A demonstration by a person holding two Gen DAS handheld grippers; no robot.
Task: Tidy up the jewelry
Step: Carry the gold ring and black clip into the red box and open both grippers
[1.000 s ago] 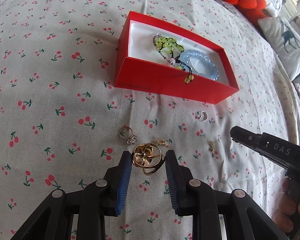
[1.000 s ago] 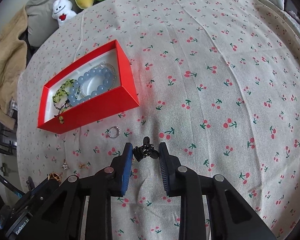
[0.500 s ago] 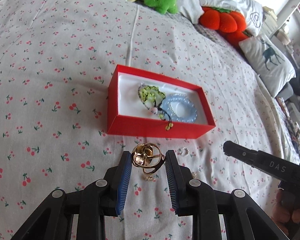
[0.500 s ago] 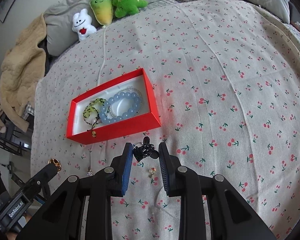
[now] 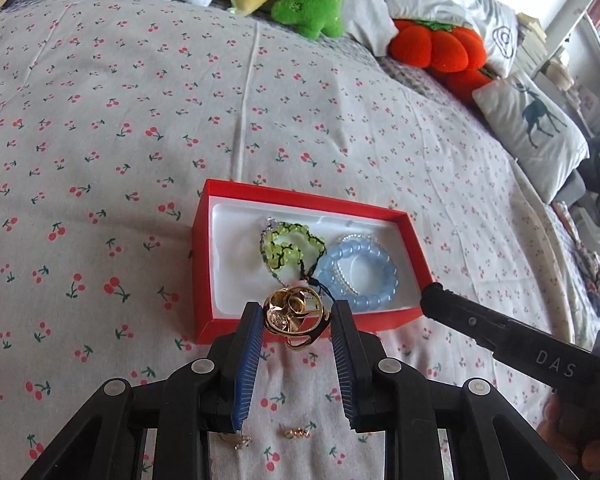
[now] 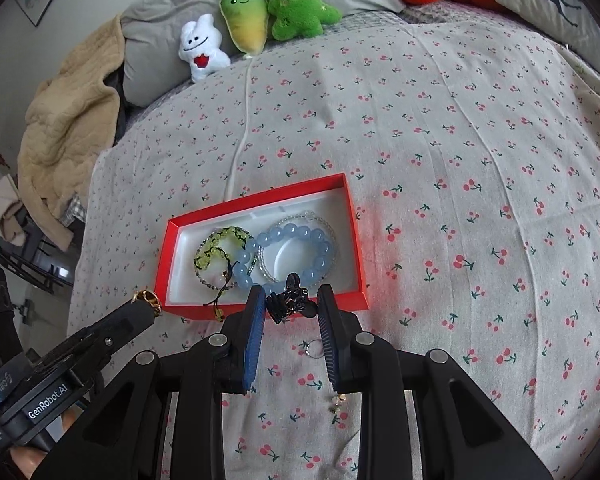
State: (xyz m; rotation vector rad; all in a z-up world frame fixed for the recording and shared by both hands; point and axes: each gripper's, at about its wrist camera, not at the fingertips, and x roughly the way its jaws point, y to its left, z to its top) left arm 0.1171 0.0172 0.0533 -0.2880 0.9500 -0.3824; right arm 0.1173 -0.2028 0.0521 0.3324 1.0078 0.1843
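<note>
While both pieces hang above the bedspread [image 5: 100, 120], my left tool [image 5: 296, 322] pinches a gold ring [image 5: 294, 316] and my right tool [image 6: 291, 306] pinches a black ornament [image 6: 290, 304], each clamped between blue pads so it cannot drop. The red box [image 5: 204, 248] lies at twelve o'clock of both tools, holding a blue bead bracelet [image 5: 360, 272] and a green one [image 5: 288, 246]. Loose pieces remain on the bed at six o'clock. I judge both are bound for the box.

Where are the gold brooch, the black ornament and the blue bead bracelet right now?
gold brooch [image 5: 294, 312], left wrist view, on its domed middle.
black ornament [image 6: 290, 304], right wrist view, on its dark centre.
blue bead bracelet [image 6: 320, 254], right wrist view, on a right-side bead.
</note>
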